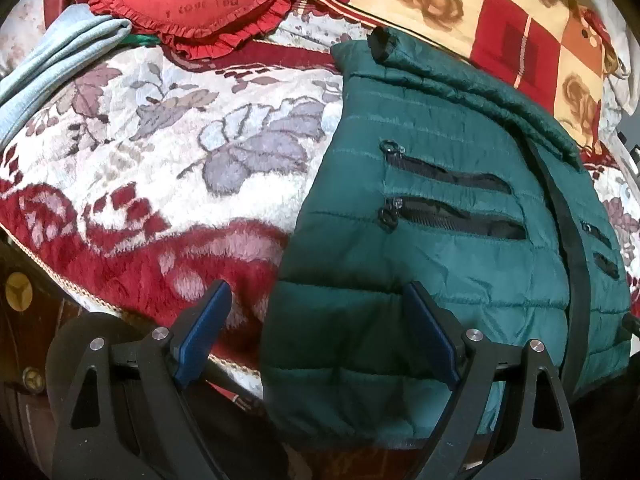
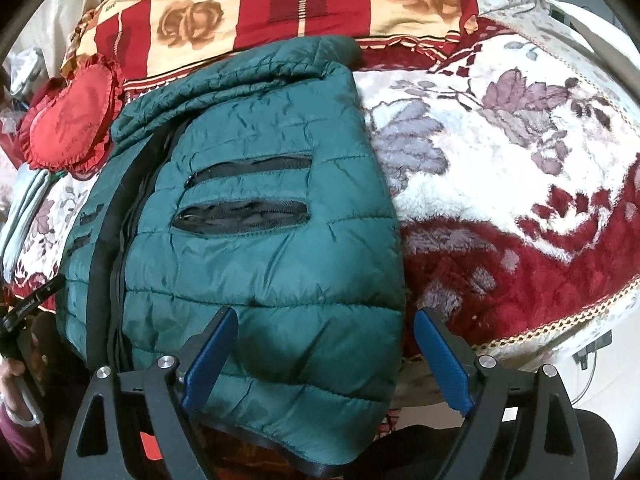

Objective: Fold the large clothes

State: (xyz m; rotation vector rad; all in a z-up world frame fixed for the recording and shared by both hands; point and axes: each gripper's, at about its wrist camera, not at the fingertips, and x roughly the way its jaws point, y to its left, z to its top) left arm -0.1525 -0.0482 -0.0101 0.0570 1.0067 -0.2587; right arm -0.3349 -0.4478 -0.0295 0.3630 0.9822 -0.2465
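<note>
A dark green quilted jacket (image 1: 440, 216) lies on the bed, its front up, with black pocket zips and a black centre zip. Its sleeves look folded across the top edge. It also shows in the right wrist view (image 2: 256, 248). My left gripper (image 1: 316, 296) is open above the jacket's lower left hem corner, holding nothing. My right gripper (image 2: 324, 320) is open above the jacket's lower right hem corner, holding nothing. The hem hangs slightly over the bed's near edge in both views.
The bed has a fluffy red and white floral blanket (image 1: 160, 168). A red heart-shaped cushion (image 1: 192, 4) and a folded light blue garment (image 1: 48, 64) lie at the back left. A red and cream checked pillow (image 1: 500, 20) lies behind the jacket.
</note>
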